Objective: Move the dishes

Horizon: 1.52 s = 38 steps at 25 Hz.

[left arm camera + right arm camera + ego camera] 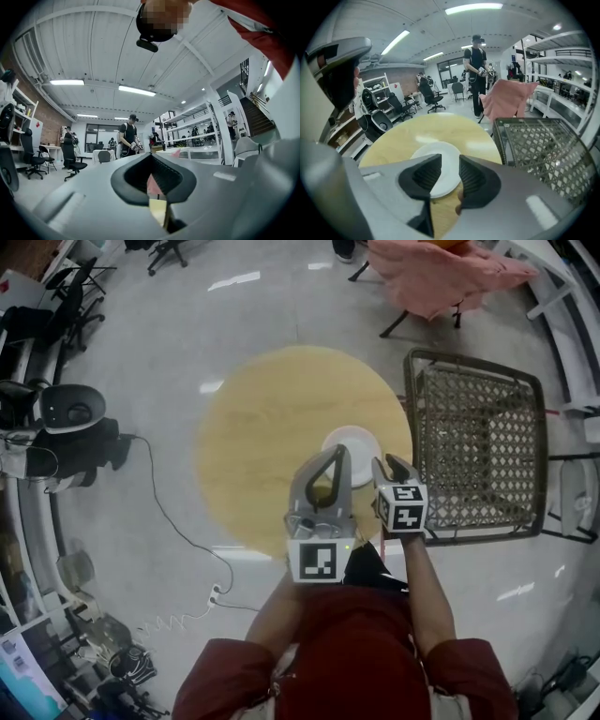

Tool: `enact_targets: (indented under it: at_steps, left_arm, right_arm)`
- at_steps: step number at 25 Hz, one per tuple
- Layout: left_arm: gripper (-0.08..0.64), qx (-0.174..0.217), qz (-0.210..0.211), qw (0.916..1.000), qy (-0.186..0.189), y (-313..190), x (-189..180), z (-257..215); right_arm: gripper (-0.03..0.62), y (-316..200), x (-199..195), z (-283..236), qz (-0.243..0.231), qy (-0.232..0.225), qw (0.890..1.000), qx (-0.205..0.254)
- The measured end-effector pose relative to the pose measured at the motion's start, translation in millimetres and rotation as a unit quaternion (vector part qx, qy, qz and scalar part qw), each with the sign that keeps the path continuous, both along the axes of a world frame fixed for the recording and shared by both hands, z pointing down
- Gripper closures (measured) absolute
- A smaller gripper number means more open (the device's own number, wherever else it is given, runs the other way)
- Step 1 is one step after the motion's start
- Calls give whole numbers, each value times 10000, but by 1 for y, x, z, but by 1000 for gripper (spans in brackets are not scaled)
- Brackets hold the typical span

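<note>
Hovering at near edge of round table [246,432], L gripper [336,457] has jaws pinched together, empty. White plate [357,441] sits on table's R side, untouched. R gripper [450,165] has jaws parted, nothing held, aimed at plate. Wire basket [473,457] stands just beside the table. Task looks unstarted: grab & move still to do.

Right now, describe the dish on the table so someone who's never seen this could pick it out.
Find the round light-wood table in the middle of the floor. Near its edge, on the side of the dark wire basket, lies a plain white round plate, the only item visible on the tabletop.
</note>
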<state>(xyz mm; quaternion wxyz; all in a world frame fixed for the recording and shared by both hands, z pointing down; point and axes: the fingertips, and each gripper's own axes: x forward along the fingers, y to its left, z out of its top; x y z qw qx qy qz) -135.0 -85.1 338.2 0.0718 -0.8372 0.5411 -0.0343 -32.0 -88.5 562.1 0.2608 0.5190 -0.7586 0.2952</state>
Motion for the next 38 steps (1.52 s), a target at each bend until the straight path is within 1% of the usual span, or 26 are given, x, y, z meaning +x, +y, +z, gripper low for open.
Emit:
enact_targets:
  at_steps: [3, 5, 7, 13, 19, 22, 26, 28, 31, 35, 38]
  left_arm:
    - [552, -63, 9, 10000, 72, -2, -2, 4]
    - [552, -153, 59, 9999, -7, -4, -2, 10]
    - [552, -179, 66, 9998, 24, -6, -3, 13]
    - [552, -249, 23, 9993, 287, -13, -4, 18]
    - [552, -331, 103, 9992, 186, -15, -3, 25]
    - [552, -332, 91, 9991, 229, -16, -4, 26]
    - [552, -407, 113, 9989, 200, -16, -6, 31]
    - [552, -378, 116, 9990, 215, -16, -6, 29]
    - [552, -363, 78, 9988, 324, -17, -5, 29]
    - [552, -406, 172, 9990, 88, -15, -7, 33]
    - [552, -379, 159, 9990, 194, -16, -7, 30]
  right_arm:
    - [462, 5, 0, 17, 94, -41, 9993, -360]
    - [451, 8, 0, 28, 155, -62, 9983, -563]
    - [446, 10, 1, 37, 217, -72, 9970, -735]
    - [437, 14, 3, 55, 358, -38, 9932, -1107]
    - [436, 20, 2, 67, 436, -103, 9893, -1388]
    - [436, 20, 1, 68, 436, -86, 9885, -1448]
    - [437, 20, -2, 69, 349, 107, 9886, -1459]
    - [451, 20, 1, 68, 408, 194, 9888, -1421]
    - [465, 19, 5, 68, 516, 187, 9885, -1409]
    - [485, 16, 4, 68, 579, 186, 9885, -1383]
    - [502, 13, 7, 64, 659, 183, 9888, -1325]
